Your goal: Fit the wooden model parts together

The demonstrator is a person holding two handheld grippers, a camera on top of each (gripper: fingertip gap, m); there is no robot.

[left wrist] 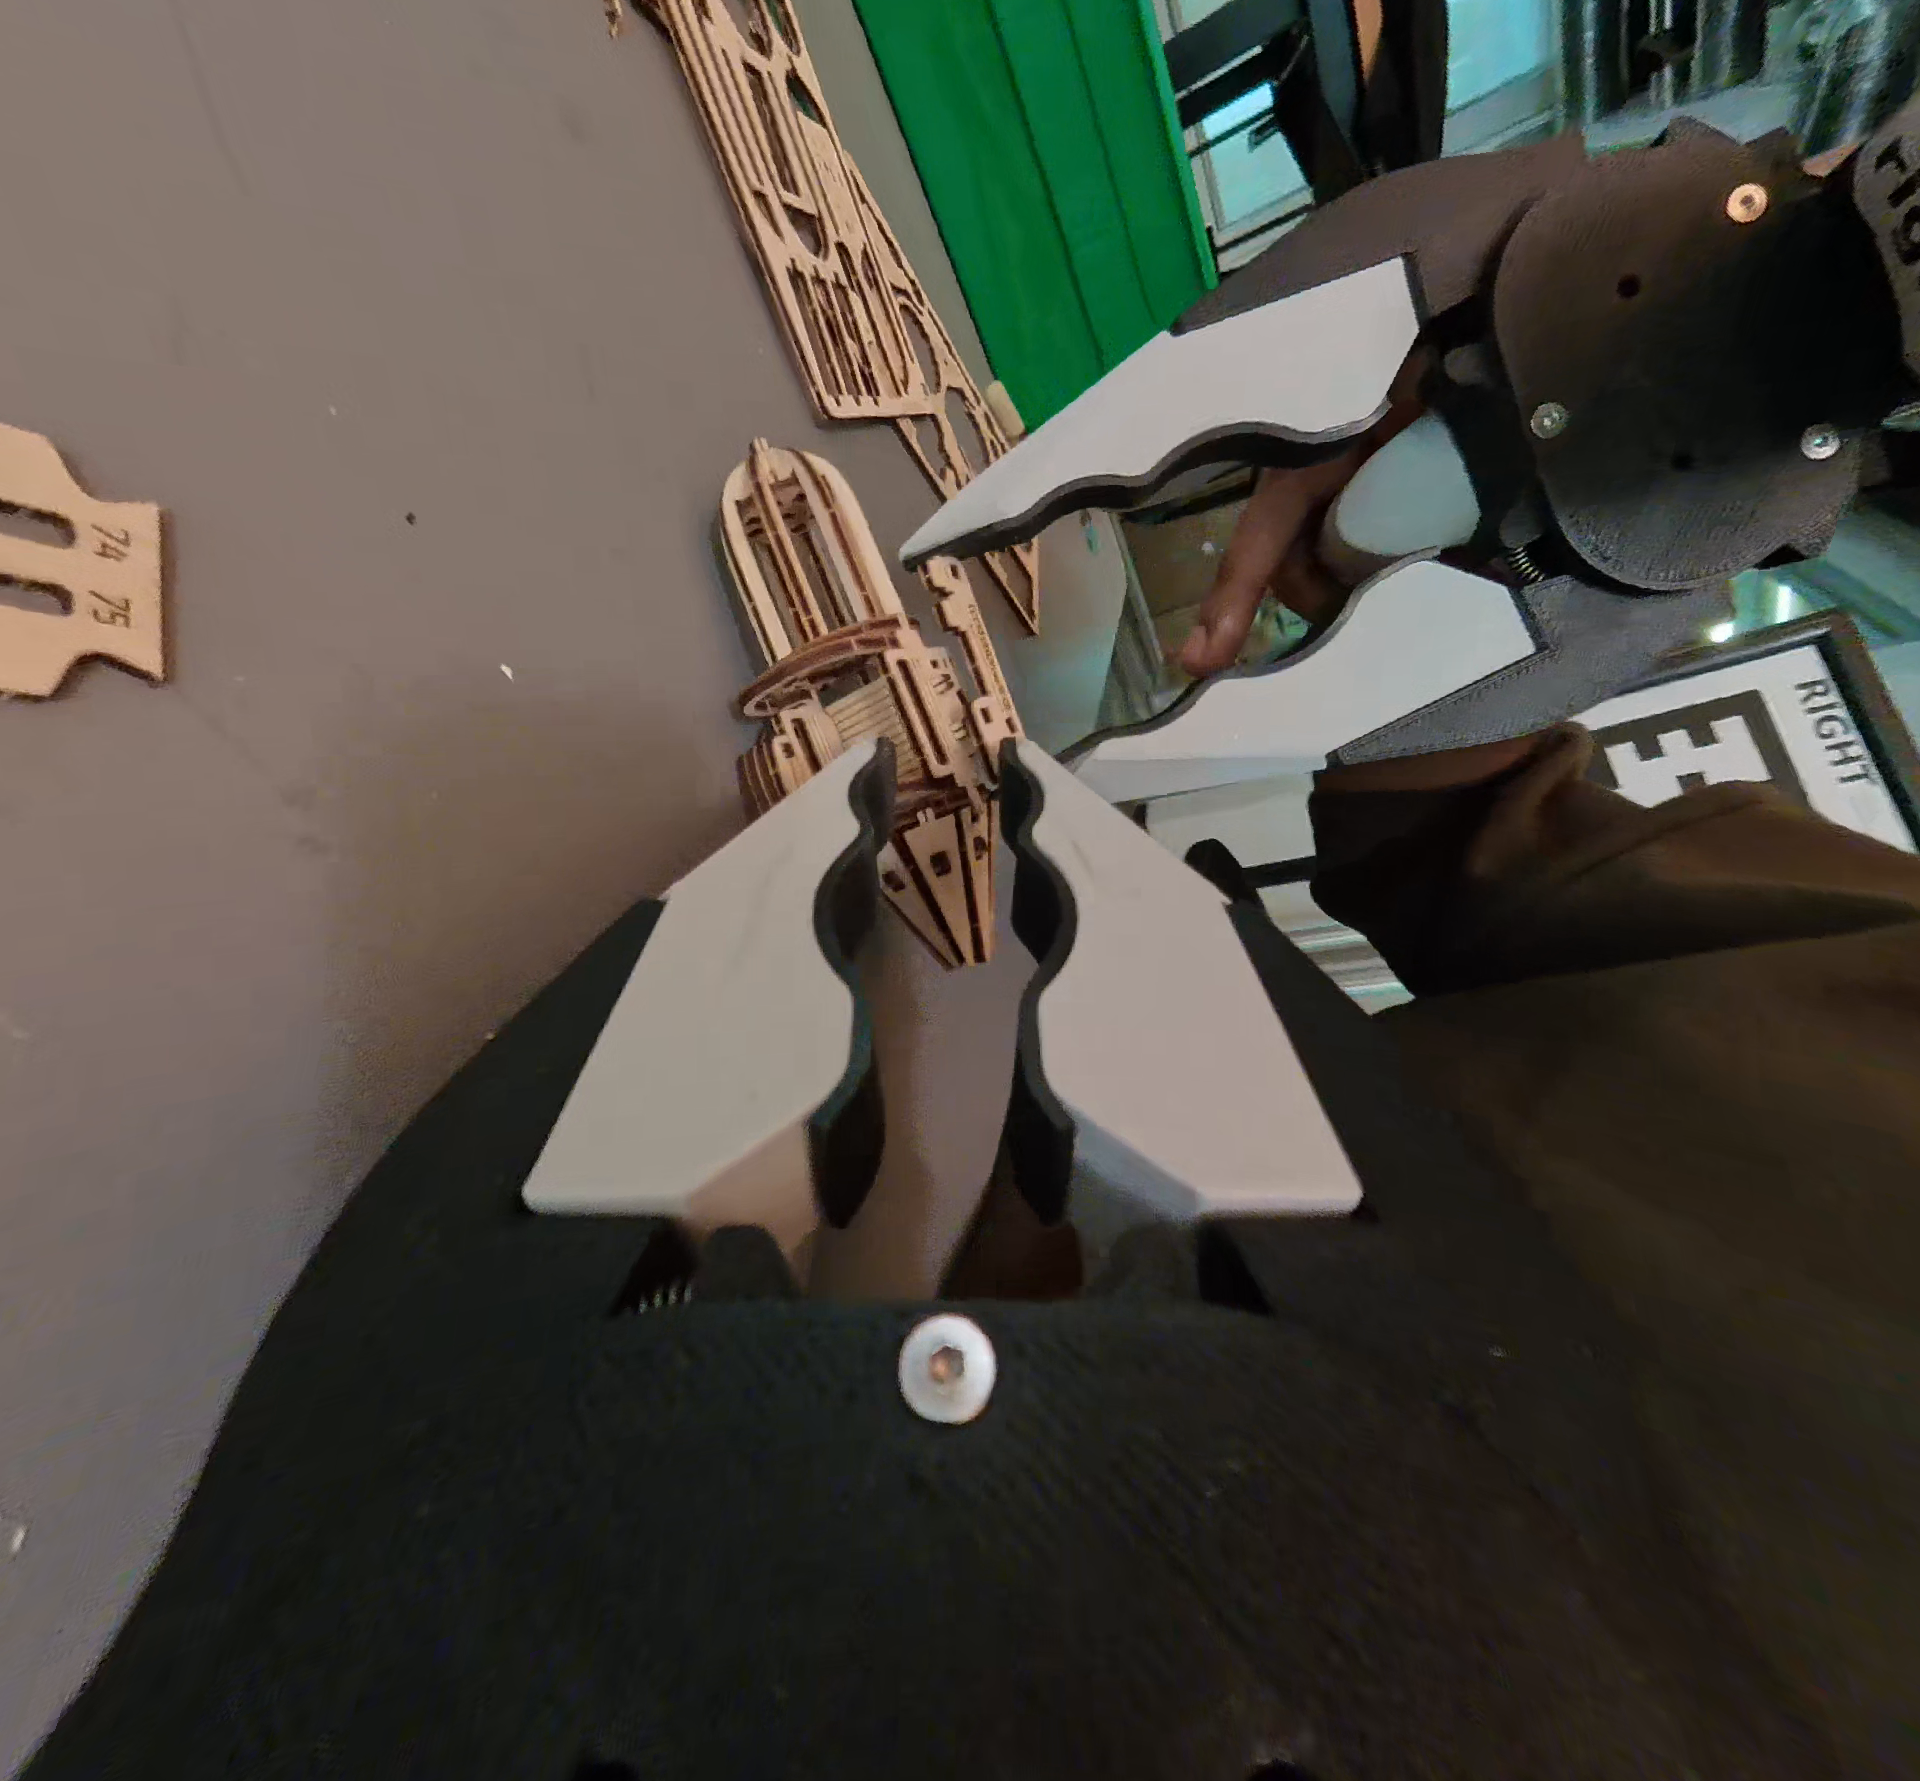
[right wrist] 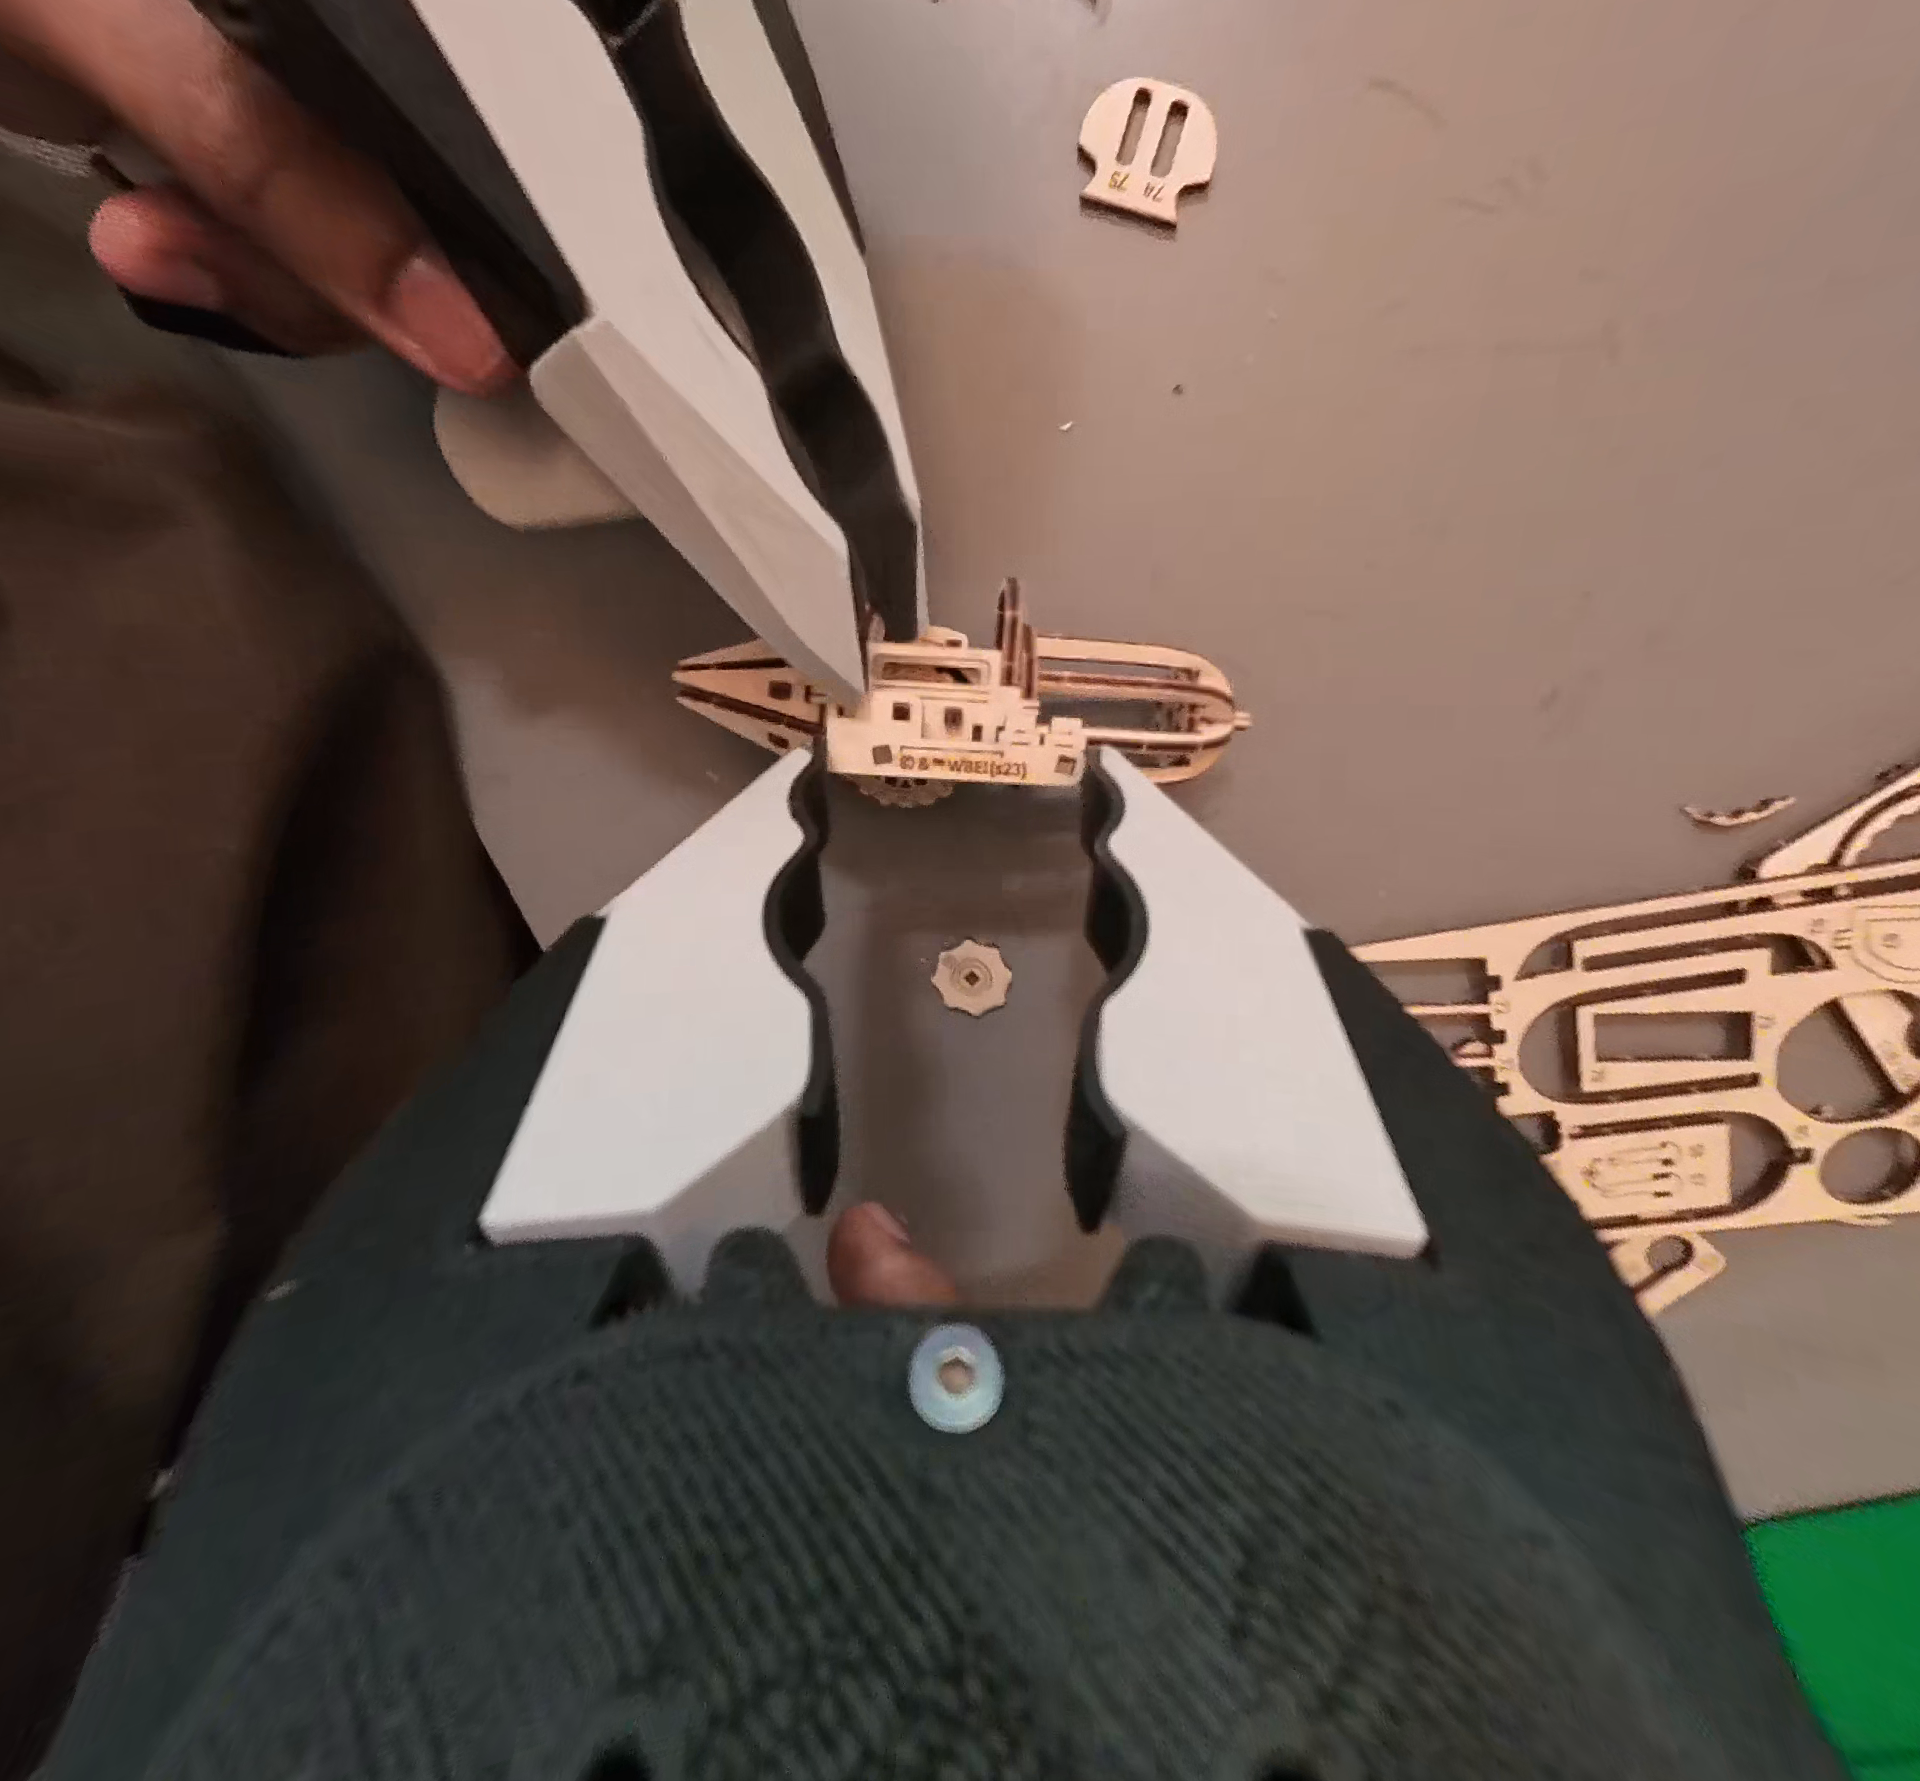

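Setting: indoor lab or workshop. Evidence: plain grey tabletop [right wrist: 1507, 484] carrying laser-cut plywood sheets [right wrist: 1662, 1035] and loose wooden offcuts; green backdrop panel [left wrist: 997, 121] off the tabletop's far edge; behind it, dark metal frames [left wrist: 1320, 17] and glazed partitions. A fiducial marker board [left wrist: 1714, 744] is also in view.

Grey tabletop [left wrist: 312, 225], green panel [left wrist: 997, 121], windows [left wrist: 1496, 17] behind.

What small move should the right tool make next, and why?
Probably lower the open right tool onto the flat side panel and close, since the left tool grips the wooden model at its pointed end.
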